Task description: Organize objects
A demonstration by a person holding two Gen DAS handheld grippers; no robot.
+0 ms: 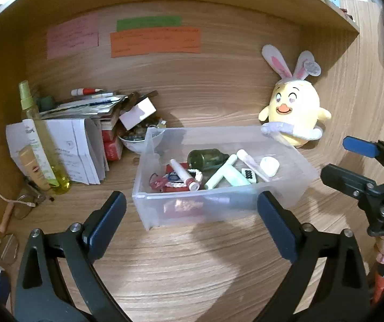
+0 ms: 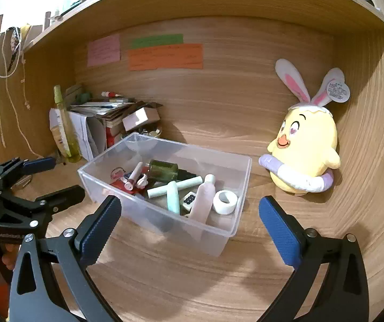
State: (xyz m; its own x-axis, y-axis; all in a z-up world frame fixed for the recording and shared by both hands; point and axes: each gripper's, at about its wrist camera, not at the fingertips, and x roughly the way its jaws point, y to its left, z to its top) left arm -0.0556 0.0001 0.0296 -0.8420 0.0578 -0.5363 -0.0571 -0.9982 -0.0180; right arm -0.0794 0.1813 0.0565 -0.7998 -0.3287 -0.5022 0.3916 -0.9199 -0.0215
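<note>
A clear bin (image 1: 218, 204) sits on a wooden desk (image 1: 192, 268) inside an alcove, loaded with small items (a green bottle (image 1: 208, 158), tubes, a tape roll (image 2: 225, 198)), apparently gathered there to tidy the desk. The left gripper (image 1: 192, 212) and right gripper (image 2: 189, 214) hover just before it, jaws wide and empty, suggesting the sorting is done. A plush chick (image 2: 304, 147) stands beside the bin

Clear bin (image 2: 226, 234) of small items, plush chick (image 2: 306, 155) beside, tool (image 2: 189, 220) open
</note>
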